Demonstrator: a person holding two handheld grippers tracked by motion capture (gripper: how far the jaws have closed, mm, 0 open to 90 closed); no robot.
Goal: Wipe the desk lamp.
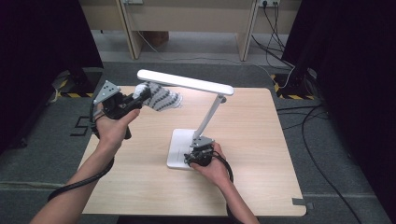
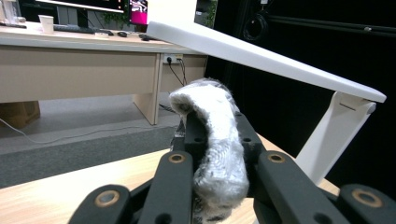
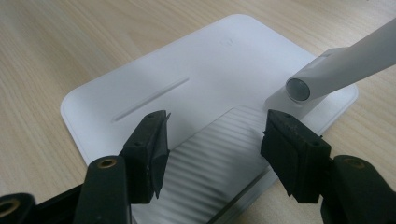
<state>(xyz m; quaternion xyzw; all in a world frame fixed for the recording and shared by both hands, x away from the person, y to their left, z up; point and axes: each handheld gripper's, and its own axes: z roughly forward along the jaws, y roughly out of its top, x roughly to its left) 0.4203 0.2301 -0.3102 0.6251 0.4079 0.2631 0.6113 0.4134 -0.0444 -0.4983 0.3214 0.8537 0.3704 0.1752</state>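
A white desk lamp stands on the wooden table (image 1: 261, 186), its flat base (image 1: 178, 144) near the middle and its long head (image 1: 187, 82) reaching left. My left gripper (image 1: 143, 95) is shut on a fluffy grey-white cloth (image 1: 163, 98), held just below the left half of the head. In the left gripper view the cloth (image 2: 219, 154) bulges between the jaws, under the lamp head (image 2: 261, 58). My right gripper (image 1: 200, 153) rests at the base's near right corner. There its jaws (image 3: 217, 123) stand open over the ribbed patch of the base (image 3: 196, 74), beside the lamp arm (image 3: 345, 70).
A wooden desk (image 1: 187, 18) stands behind the table, with cables (image 1: 280, 51) on the grey floor at the right. Black curtains hang on both sides. A paper cup (image 2: 46, 22) sits on that far desk.
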